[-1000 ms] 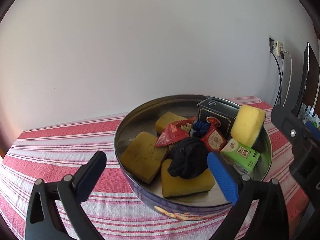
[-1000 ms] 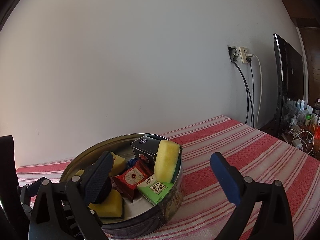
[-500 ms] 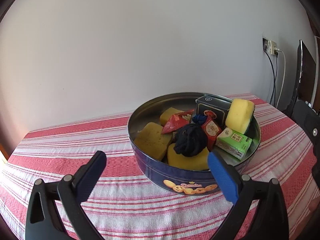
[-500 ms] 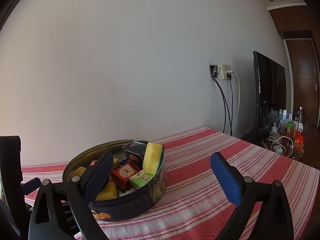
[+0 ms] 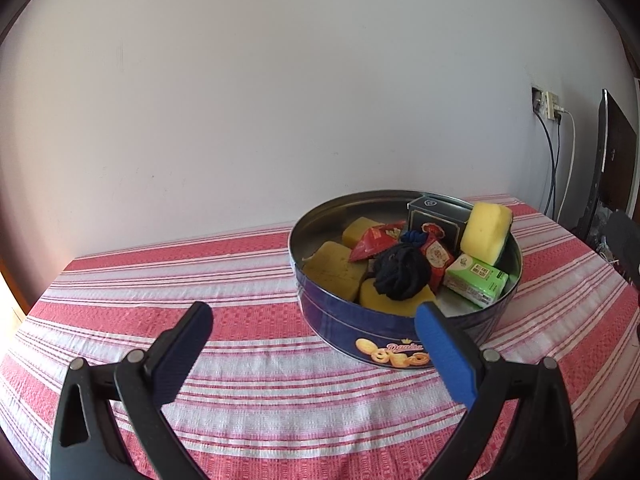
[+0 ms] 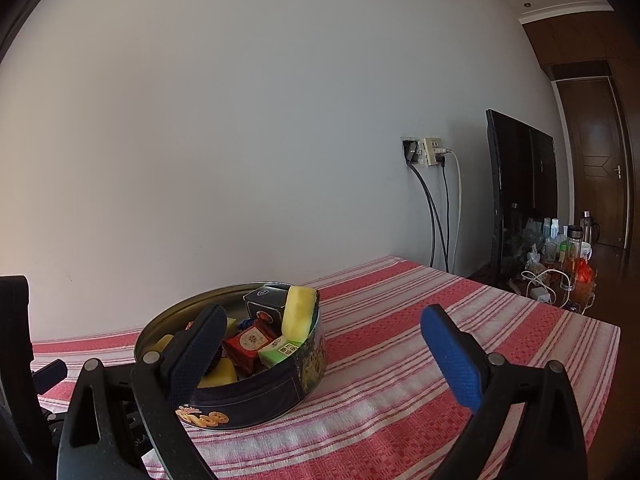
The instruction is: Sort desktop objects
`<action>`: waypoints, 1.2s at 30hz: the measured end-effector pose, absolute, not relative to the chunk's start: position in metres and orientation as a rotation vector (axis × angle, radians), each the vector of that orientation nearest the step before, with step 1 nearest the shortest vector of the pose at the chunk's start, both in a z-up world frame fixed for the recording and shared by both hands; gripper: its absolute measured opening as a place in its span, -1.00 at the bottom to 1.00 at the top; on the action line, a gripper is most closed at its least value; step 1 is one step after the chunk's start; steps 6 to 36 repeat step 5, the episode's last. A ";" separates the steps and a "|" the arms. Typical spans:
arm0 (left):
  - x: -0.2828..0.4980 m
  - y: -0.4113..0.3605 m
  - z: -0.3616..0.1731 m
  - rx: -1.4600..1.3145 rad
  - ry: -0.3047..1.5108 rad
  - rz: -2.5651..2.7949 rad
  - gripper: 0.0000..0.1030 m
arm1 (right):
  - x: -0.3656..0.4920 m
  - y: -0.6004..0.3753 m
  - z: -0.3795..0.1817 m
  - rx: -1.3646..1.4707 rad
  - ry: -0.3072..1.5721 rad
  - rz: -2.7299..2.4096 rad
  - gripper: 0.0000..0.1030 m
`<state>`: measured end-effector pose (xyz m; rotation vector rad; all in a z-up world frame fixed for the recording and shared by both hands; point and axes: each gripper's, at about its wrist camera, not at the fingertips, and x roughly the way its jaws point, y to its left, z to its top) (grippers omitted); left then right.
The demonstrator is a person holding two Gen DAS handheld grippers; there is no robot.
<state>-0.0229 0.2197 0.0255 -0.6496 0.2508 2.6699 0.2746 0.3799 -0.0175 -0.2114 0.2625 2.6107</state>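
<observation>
Striped red-and-white tablecloth [image 5: 248,264] against a plain wall, bearing one round blue cookie tin [image 5: 404,340] that holds every sorted item: yellow sponges [image 5: 334,268], a dark cloth bundle [image 5: 402,274], red snack packets [image 5: 374,238], a dark box [image 5: 438,222] and a green carton [image 5: 476,280], the upright sponge [image 5: 486,232] leaning on the rim, probably for want of room. Left gripper [image 5: 312,342] and right gripper [image 6: 322,338] both gape wide, empty, short of the tin, which suggests sorting is finished. Left wrist view shows the contents from above; right wrist view alone shows the monitor [image 6: 520,196], wall socket [image 6: 426,152] and bottles [image 6: 568,240].
</observation>
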 end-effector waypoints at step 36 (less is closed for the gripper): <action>-0.018 0.217 0.033 -0.615 0.245 2.671 0.99 | 0.274 0.378 -0.018 -0.227 0.262 2.614 0.93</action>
